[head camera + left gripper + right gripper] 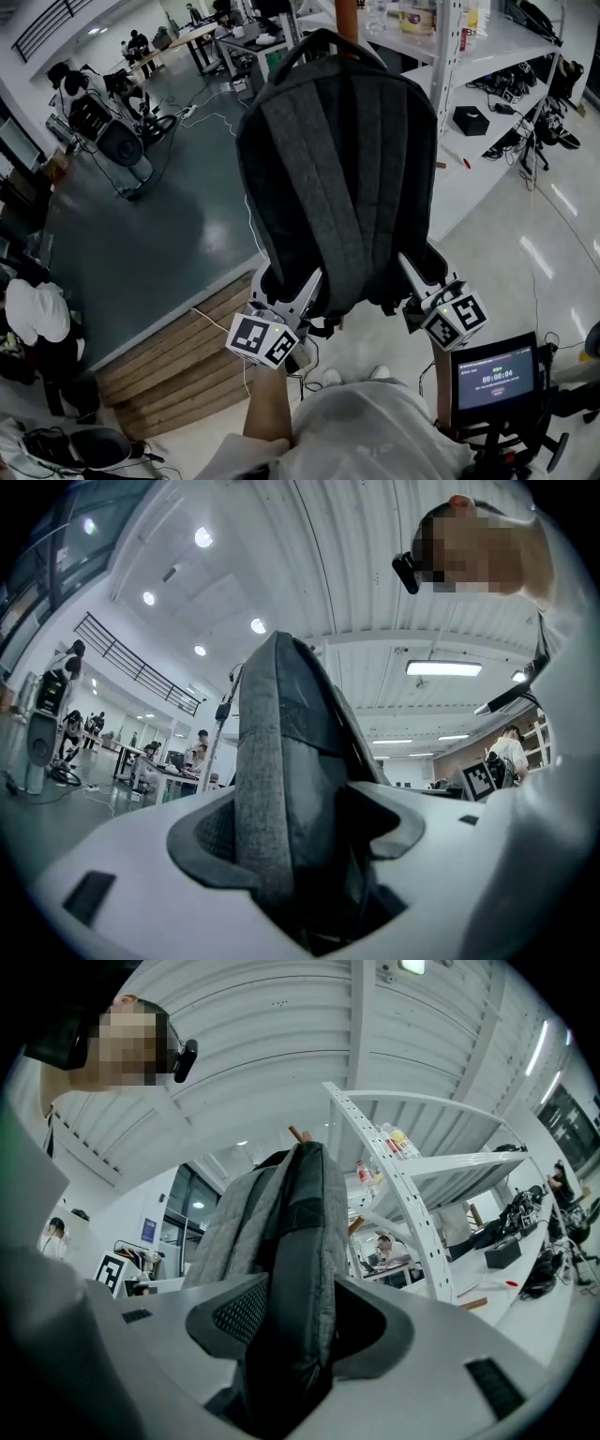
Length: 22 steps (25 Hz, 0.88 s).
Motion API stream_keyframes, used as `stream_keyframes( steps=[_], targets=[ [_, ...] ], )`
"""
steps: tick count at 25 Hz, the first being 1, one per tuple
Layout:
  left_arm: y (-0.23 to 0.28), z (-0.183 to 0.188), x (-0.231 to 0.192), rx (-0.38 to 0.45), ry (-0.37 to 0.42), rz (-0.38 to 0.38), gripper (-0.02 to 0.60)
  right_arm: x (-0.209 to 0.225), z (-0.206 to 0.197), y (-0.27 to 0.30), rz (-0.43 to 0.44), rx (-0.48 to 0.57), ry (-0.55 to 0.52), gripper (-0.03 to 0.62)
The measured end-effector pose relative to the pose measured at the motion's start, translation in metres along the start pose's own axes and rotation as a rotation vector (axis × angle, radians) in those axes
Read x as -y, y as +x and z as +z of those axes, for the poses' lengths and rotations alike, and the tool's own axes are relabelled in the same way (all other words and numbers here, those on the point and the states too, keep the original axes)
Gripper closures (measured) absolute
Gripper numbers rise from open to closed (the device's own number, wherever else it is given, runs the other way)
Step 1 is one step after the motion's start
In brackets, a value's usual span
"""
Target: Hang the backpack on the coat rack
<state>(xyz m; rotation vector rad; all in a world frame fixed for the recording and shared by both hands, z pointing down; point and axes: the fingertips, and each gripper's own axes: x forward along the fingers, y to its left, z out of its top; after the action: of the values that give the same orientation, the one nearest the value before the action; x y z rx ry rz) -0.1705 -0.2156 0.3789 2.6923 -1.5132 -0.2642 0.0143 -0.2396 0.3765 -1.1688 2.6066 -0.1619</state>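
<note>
Dark grey fabric backpack [337, 159] was held up off the floor, strap side turned to the head view. Its top carry loop [323, 42] was seen right at the brown wooden coat rack pole [346, 17]; whether it was hooked on could not be told. Left gripper [305, 292] was clamped on the pack's lower left corner and right gripper [417, 281] on the lower right. White metal shelving unit [450, 56] was seen just beside the pole.

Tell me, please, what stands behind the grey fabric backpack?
Behind the grey fabric backpack, only a piece of a brown wooden pole shows above it. The pack covers the rest, so any hooks cannot be seen.
</note>
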Motion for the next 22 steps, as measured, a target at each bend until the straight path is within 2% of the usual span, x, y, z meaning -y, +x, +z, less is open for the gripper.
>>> stream_keyframes(
  steps=[14, 22],
  targets=[
    [0.025, 0.1, -0.01, 0.155, 0.105, -0.025, 0.264, -0.017, 0.095, 0.045, 0.052, 0.143, -0.114, 0.378],
    [0.039, 0.129, -0.008, 0.192, 0.133, -0.077, 0.262, -0.019, 0.125, 0.049, 0.036, 0.194, -0.148, 0.378]
  ],
)
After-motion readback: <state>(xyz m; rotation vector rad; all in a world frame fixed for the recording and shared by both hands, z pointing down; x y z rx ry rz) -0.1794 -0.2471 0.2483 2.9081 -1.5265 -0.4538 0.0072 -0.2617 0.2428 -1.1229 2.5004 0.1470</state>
